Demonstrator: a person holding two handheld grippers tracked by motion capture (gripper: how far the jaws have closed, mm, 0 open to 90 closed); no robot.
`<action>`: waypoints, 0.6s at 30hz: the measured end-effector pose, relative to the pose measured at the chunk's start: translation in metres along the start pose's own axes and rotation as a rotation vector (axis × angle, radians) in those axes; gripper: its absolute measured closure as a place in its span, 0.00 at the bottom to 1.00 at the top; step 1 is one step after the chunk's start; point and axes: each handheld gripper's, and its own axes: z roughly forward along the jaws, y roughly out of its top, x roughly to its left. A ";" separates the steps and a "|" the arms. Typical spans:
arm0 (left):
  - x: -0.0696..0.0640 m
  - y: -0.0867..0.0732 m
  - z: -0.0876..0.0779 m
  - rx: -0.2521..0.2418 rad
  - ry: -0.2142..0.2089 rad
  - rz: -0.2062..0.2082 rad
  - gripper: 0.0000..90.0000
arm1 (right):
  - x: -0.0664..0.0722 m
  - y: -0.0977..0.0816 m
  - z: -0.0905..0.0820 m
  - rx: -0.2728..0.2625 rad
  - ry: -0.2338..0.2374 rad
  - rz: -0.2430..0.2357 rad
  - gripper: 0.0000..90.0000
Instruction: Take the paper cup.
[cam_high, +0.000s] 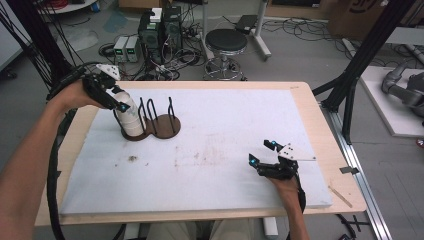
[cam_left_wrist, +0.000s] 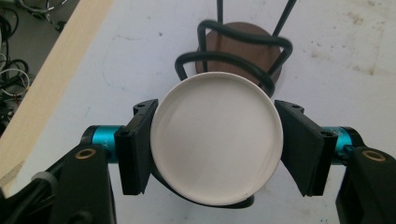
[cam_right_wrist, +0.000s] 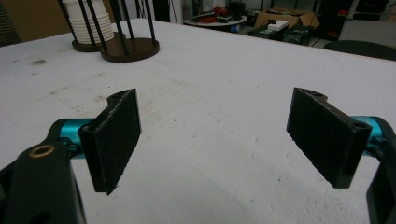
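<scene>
A stack of white cups stands upright in the left bay of a rack made of two round wooden bases and black wire loops. My left gripper reaches in from the left and is shut on the top cup. From above, in the left gripper view, both pads press the rim of the top cup, with the rack's wire loops just behind it. My right gripper rests low over the white board near the front right, open, with nothing between its jaws. The cups and rack lie far off from it.
A white board covers the wooden table, with faint stains near its middle. The rack's right bay holds nothing. Beyond the table's far edge stand a black stool, computer boxes and tangled cables on the floor.
</scene>
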 end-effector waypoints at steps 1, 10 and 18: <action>0.000 0.003 -0.002 -0.001 0.004 0.002 0.38 | 0.000 0.000 0.000 -0.001 -0.001 -0.002 0.20; -0.002 0.016 -0.014 0.008 0.021 0.025 0.38 | 0.000 0.000 0.000 -0.008 0.001 -0.002 0.20; -0.004 0.023 -0.033 -0.013 0.056 0.027 0.38 | -0.001 0.000 0.000 -0.005 0.005 -0.001 0.20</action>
